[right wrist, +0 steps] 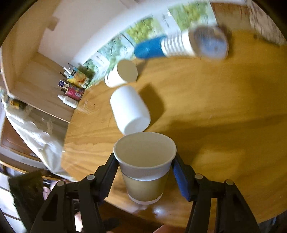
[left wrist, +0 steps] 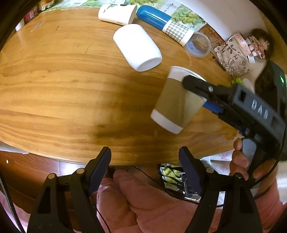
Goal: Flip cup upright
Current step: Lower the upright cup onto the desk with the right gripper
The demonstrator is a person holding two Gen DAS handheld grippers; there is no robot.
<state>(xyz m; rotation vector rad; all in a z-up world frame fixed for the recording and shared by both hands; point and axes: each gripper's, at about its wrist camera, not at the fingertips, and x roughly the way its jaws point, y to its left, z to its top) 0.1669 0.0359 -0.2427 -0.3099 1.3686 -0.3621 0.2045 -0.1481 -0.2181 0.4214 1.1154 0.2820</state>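
A paper cup (right wrist: 145, 172) with a brown sleeve and white rim sits between the fingers of my right gripper (right wrist: 145, 170), which is shut on it near the rim. Its open mouth faces up and away in the right wrist view. In the left wrist view the same cup (left wrist: 174, 104) hangs tilted above the wooden table (left wrist: 62, 89), with the right gripper (left wrist: 197, 89) clamped on it from the right. My left gripper (left wrist: 145, 170) is open and empty, held over the table's near edge.
A white cup (left wrist: 137, 47) lies on its side on the table, also in the right wrist view (right wrist: 130, 109). Behind it lie another white cup (left wrist: 117, 12), a blue and checked tumbler (left wrist: 161, 23) and a clear plastic tub (left wrist: 197, 44). A patterned bag (left wrist: 233, 57) stands at the right.
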